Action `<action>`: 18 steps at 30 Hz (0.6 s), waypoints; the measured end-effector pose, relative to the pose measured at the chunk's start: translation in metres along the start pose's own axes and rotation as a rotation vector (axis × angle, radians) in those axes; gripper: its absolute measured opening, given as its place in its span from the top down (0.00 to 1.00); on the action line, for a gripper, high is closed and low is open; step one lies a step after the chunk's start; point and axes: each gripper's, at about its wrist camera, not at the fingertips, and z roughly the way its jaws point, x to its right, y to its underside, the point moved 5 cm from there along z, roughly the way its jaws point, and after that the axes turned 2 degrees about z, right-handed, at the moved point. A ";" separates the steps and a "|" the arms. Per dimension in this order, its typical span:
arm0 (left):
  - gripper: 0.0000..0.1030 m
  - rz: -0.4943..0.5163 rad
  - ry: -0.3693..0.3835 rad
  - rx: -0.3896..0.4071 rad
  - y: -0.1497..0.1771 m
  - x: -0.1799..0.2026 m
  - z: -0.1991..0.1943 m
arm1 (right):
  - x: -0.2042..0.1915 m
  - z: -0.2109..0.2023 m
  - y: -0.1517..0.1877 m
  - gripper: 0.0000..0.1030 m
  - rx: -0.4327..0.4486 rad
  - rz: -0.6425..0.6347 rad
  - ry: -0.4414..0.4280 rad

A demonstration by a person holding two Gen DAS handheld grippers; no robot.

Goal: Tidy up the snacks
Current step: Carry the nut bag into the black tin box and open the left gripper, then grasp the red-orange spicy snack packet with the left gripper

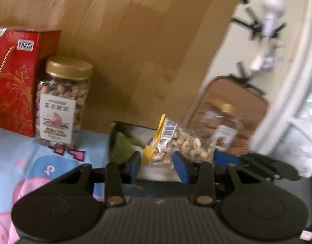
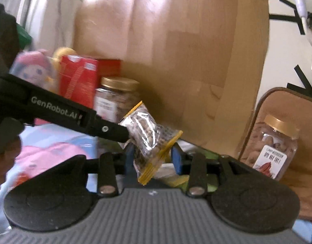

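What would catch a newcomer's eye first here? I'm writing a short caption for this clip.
First, the clear nut packet with yellow edges, held up in mid-air: the left tool grips its upper end, and its lower end hangs between the open fingers of the right tool. Next, the gold-lidded nut jar standing beside the red gift box on the cartoon-print cloth, at the left.

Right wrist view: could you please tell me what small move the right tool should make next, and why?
Probably close the right tool on the nut packet: it hangs between that tool's spread fingers, seemingly held at one end by the left tool.
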 end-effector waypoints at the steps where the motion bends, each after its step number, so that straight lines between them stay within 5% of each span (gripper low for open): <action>1: 0.65 -0.008 -0.020 -0.017 0.002 -0.003 0.007 | 0.004 0.009 0.002 0.51 -0.015 -0.004 0.024; 4: 0.66 -0.048 -0.002 -0.023 0.006 -0.011 0.007 | 0.025 0.015 0.014 0.51 -0.033 0.063 0.109; 10: 0.66 -0.090 0.104 0.029 0.017 -0.016 -0.042 | 0.035 -0.031 0.036 0.51 0.024 0.240 0.088; 15: 0.66 -0.116 0.111 0.034 0.038 -0.039 -0.086 | 0.002 -0.063 0.049 0.51 0.026 0.309 -0.042; 18: 0.65 -0.142 0.071 0.008 0.057 -0.059 -0.106 | -0.024 -0.067 0.057 0.51 -0.045 0.329 -0.165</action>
